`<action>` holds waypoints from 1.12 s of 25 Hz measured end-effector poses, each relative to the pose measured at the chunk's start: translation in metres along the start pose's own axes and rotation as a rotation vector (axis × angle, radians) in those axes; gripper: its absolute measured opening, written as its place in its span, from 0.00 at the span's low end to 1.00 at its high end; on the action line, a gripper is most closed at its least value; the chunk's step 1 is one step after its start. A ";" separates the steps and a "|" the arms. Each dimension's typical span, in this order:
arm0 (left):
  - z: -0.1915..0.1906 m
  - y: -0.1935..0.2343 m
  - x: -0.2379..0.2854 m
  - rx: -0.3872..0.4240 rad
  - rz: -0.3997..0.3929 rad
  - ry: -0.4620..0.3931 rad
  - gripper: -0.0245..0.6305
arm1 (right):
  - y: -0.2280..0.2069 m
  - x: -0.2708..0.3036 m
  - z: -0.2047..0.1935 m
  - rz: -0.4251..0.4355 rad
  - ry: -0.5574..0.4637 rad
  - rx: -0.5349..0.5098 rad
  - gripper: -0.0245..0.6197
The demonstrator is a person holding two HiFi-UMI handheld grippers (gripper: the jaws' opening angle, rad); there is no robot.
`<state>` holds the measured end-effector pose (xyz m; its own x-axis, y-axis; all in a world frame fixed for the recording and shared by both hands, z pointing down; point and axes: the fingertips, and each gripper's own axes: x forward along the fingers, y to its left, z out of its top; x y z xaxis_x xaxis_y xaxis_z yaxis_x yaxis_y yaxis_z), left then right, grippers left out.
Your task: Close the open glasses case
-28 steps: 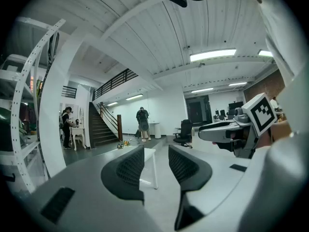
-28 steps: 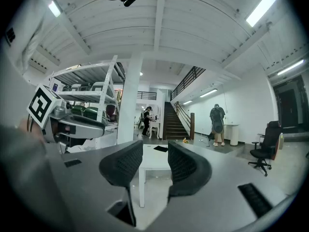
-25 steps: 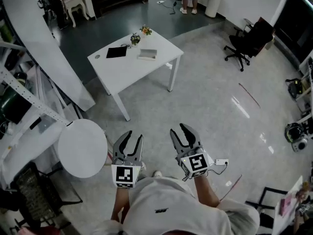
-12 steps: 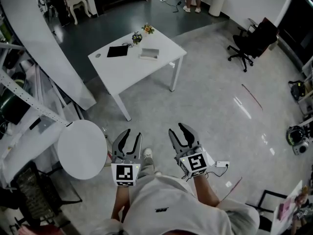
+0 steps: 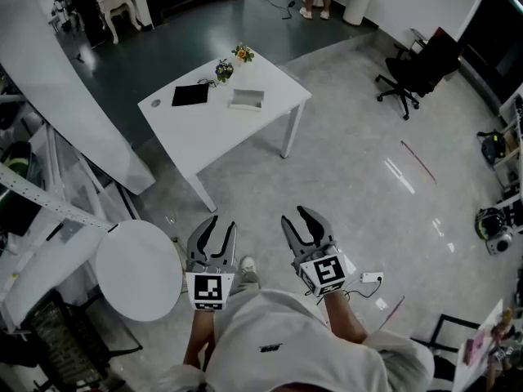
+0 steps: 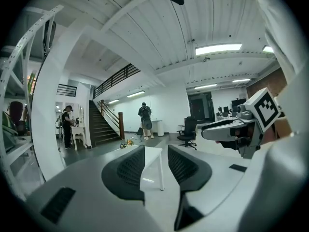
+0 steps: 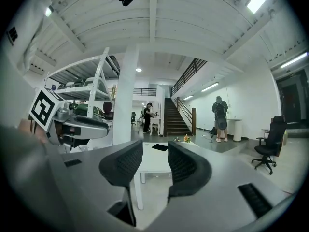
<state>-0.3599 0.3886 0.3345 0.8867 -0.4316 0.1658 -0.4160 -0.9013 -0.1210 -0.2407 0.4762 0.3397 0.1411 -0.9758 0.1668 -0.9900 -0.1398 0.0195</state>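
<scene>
Glasses case [image 5: 246, 99] lower in view than before

A white table [image 5: 245, 129] bears a black flat pad [image 5: 189, 95], a pale grey glasses case [image 5: 246, 99] and pots of orange and yellow flowers [image 5: 242, 52], over a light, speckled grey floor [image 5: 351, 178] and a darker slate floor [image 5: 180, 31]. The left gripper [image 5: 222, 225] and right gripper [image 5: 299, 219] have dark grey ribbed jaws and black-and-white square markers [image 5: 205, 291], above a white shirt [image 5: 286, 349]. Also visible are a round white table [image 5: 139, 259] and a black office chair [image 5: 417, 68].
</scene>
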 end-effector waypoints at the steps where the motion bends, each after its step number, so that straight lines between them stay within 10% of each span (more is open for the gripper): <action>1: 0.000 0.007 0.007 0.002 -0.004 0.001 0.28 | -0.003 0.009 0.001 -0.005 0.004 0.001 0.30; 28: -0.005 0.113 0.138 -0.022 -0.085 -0.039 0.28 | -0.041 0.159 0.009 -0.091 0.060 -0.019 0.30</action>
<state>-0.2855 0.2276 0.3481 0.9261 -0.3517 0.1363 -0.3424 -0.9355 -0.0868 -0.1776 0.3248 0.3565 0.2304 -0.9474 0.2221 -0.9731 -0.2236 0.0557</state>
